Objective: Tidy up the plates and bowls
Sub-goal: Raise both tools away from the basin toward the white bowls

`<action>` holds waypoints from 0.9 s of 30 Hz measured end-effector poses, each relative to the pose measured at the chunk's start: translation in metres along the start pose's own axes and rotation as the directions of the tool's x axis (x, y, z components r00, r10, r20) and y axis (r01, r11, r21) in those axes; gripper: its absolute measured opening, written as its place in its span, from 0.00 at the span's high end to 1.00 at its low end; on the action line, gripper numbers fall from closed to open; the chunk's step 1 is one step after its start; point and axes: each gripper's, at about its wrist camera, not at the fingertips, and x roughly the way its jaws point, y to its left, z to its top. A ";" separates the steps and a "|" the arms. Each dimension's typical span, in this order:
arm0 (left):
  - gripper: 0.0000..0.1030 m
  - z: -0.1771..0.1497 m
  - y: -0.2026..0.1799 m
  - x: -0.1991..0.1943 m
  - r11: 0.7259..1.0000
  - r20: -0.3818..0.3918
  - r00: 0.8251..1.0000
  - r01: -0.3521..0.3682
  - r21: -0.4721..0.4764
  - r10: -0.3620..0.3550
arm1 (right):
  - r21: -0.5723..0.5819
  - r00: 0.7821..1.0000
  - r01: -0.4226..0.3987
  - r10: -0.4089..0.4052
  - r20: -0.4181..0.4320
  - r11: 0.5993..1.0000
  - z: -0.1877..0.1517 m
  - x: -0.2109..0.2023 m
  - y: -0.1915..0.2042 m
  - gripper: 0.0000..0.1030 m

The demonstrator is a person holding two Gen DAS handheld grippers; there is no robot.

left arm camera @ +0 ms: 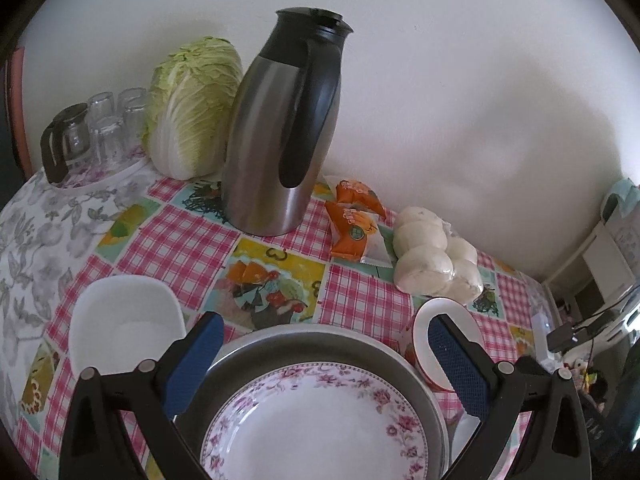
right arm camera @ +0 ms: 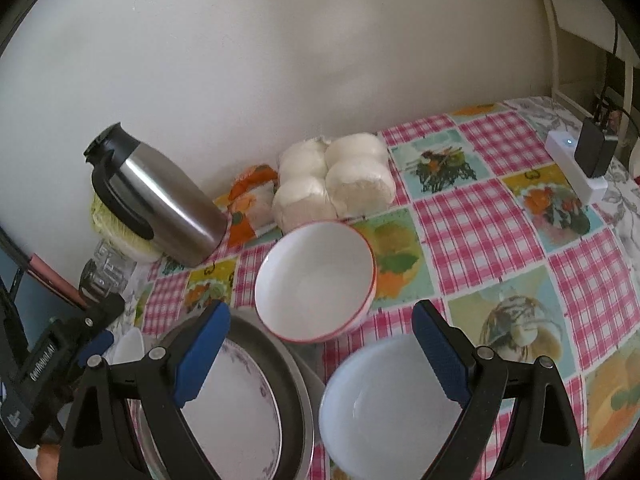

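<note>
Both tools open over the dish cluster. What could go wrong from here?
1. The floral plate sits loose in the grey dish; gripping the rim may lift only one.
2. The red-rimmed bowl and white bowl crowd that stack, so the right tool may knock them.
3. The tall thermos stands close behind.

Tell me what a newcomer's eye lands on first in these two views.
The tall steel thermos jug stands at the back by the wall, beside a napa cabbage. In front, a floral plate lies in a grey pan, with a red-rimmed bowl to its right on the checked tablecloth.
</note>
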 end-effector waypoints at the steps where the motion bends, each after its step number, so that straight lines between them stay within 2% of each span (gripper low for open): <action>1: 0.00 0.000 -0.002 0.002 1.000 0.001 1.000 -0.001 0.006 0.001 | 0.000 1.000 -0.003 0.003 0.008 1.000 0.002 0.000 0.000 0.10; 11: 0.00 0.002 -0.013 0.009 0.999 0.009 1.000 -0.011 0.045 0.010 | -0.021 0.996 -0.045 0.046 0.074 0.999 0.018 0.006 0.004 0.10; 14: 0.00 0.003 -0.011 0.012 0.999 0.002 1.000 -0.012 0.031 0.012 | -0.015 0.998 -0.050 0.051 0.043 0.999 0.019 0.016 -0.002 0.10; 17: 0.00 0.004 -0.014 0.016 0.999 -0.011 1.000 -0.029 0.040 0.029 | -0.023 1.000 0.005 -0.005 0.023 1.000 0.021 0.024 -0.008 0.10; 20: 0.00 0.009 -0.023 0.023 0.997 -0.057 0.998 -0.036 0.073 0.040 | -0.007 1.000 0.015 -0.016 -0.002 1.000 0.024 0.030 -0.017 0.10; 24: 0.00 0.021 -0.044 0.030 0.990 -0.073 0.996 -0.049 0.132 0.059 | -0.008 0.998 0.053 -0.054 -0.031 0.999 0.027 0.039 -0.025 0.10; 27: 0.00 0.026 -0.064 0.041 0.980 -0.114 0.992 -0.036 0.194 0.059 | 0.009 0.998 0.049 -0.048 -0.051 0.999 0.029 0.044 -0.030 0.10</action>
